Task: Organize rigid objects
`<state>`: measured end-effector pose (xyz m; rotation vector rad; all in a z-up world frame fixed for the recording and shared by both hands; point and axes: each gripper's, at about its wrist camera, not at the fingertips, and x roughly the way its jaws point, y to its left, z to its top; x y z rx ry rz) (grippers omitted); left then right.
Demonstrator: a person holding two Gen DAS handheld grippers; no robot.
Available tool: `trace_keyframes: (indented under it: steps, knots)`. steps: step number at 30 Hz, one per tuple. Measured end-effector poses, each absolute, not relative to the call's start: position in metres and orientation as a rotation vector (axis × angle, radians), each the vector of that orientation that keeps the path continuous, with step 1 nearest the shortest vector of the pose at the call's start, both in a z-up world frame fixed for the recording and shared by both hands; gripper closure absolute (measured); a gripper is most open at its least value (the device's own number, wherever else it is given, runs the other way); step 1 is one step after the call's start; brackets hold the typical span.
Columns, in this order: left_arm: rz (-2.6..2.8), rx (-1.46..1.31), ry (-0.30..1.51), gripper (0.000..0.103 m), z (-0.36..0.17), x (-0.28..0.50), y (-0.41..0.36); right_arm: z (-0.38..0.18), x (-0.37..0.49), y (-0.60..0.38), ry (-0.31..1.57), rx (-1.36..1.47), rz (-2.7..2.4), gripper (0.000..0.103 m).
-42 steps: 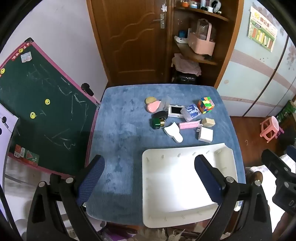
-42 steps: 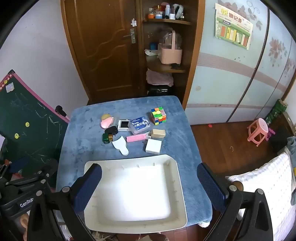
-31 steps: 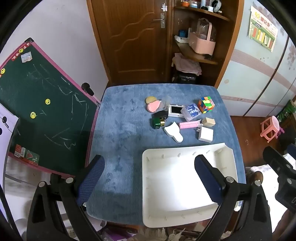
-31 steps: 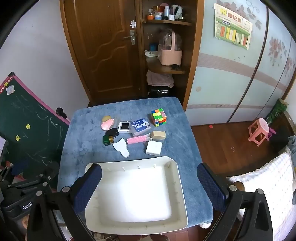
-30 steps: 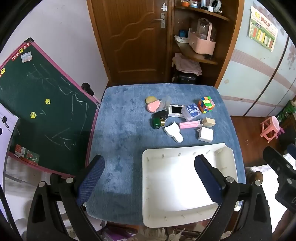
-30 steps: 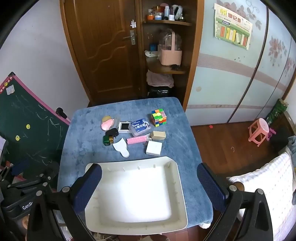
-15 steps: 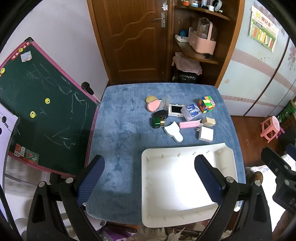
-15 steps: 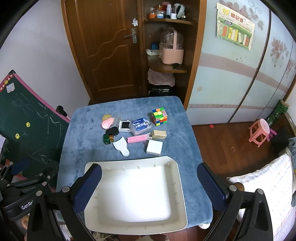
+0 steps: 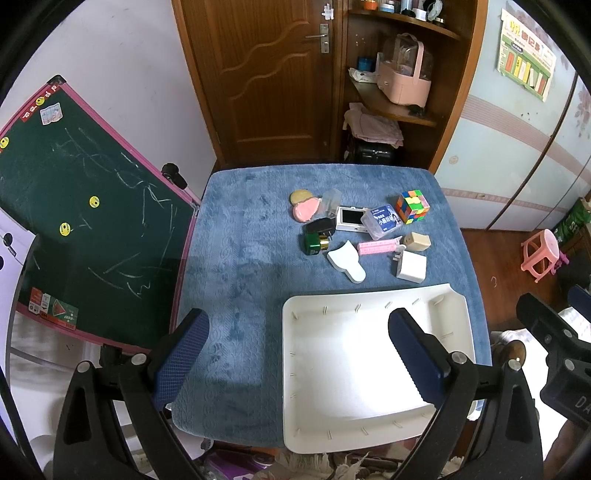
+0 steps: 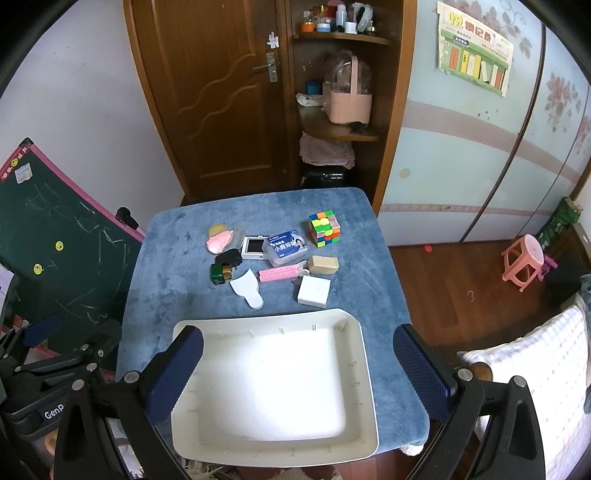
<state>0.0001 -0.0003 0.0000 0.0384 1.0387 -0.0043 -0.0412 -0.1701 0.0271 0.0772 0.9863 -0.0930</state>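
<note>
Little has changed over the last second: both tools, left (image 9: 295,354) and right (image 10: 299,373), still hover spread and empty above the shallow white plastic tray (image 10: 364,354). Small rigid items, multicoloured puzzle cube (image 10: 324,228) included, remain clustered on the blue-covered tabletop (image 10: 173,273) beyond the tray. Sorting not yet begun.

Blue box (image 10: 287,246) label print too small; shelf jars (image 10: 334,16) indistinct.

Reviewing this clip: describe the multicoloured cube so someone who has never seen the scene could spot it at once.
On the blue-covered table, look past the white tray to the cluster of small items. The cube sits at the far right corner of that cluster, just right of the blue-labelled box. It alone has a grid of bright mixed-colour squares.
</note>
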Motion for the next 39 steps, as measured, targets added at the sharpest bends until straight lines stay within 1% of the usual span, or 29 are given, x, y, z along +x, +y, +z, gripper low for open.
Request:
trace_keyframes:
  steps: [28,39]
  knots:
    - [0.0,0.038,1.031,0.005,-0.001,0.002,-0.002,0.028,-0.039,-0.168,0.973,0.094,-0.08,0.0]
    - [0.002,0.034,1.02,0.005,0.008,0.001,0.003,0.038,-0.038,-0.179,0.947,0.091,-0.09,0.0]
